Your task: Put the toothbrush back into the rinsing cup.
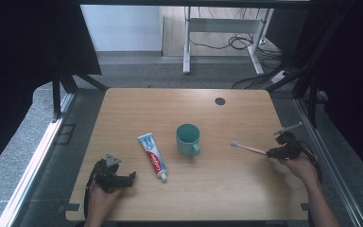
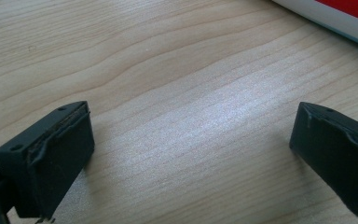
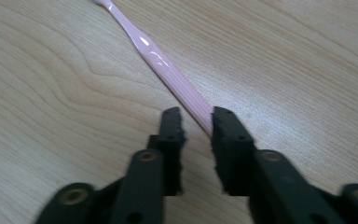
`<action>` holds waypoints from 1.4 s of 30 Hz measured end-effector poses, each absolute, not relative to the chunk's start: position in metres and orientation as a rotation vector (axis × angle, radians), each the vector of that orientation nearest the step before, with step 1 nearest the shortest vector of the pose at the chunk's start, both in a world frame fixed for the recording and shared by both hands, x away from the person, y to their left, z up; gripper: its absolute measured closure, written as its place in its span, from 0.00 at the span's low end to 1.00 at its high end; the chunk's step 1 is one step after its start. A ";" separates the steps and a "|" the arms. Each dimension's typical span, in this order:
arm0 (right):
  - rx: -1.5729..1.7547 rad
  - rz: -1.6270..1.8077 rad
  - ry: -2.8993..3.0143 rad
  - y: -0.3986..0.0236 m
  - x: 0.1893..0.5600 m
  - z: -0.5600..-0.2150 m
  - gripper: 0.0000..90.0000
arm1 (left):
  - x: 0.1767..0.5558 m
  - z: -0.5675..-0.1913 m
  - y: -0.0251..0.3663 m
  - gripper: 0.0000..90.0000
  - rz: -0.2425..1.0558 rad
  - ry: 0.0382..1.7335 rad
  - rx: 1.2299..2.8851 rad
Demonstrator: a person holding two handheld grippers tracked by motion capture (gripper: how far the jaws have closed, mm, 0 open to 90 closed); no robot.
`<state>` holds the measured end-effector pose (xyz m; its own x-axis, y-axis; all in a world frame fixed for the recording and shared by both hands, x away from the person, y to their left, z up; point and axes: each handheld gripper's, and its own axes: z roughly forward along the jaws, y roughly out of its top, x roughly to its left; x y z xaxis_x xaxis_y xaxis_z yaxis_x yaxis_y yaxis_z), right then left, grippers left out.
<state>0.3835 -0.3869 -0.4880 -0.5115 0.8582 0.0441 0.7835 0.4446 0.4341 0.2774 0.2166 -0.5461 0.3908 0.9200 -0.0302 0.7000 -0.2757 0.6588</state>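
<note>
Toothbrush (image 3: 168,70), pink and slim, lay near the counter's (image 1: 246,198) right edge. Right gripper (image 3: 196,116) view showed its handle end between nearly closed jaws. Left gripper (image 2: 191,140) jaws stood wide open, empty.

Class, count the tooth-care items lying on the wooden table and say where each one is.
2: the toothpaste tube lies left of the teal mug; the pink toothbrush lies right of it, its handle end between the right tongs.

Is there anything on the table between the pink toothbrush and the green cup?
Nothing visible. In the high view, the toothbrush lies right of the cup with bare table between them. The toothpaste tube lies on the cup's other side. The right gripper is at the handle end.
</note>
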 end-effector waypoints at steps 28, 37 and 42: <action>1.516 0.532 2.488 -0.393 0.395 -0.502 1.00 | 0.277 -0.546 0.217 0.00 0.484 1.382 2.063; 1.497 0.557 2.533 -0.389 0.376 -0.504 1.00 | 0.277 -0.546 0.217 0.00 0.484 1.382 2.062; 1.466 0.575 2.572 -0.380 0.363 -0.503 1.00 | 0.277 -0.546 0.217 0.00 0.484 1.382 2.063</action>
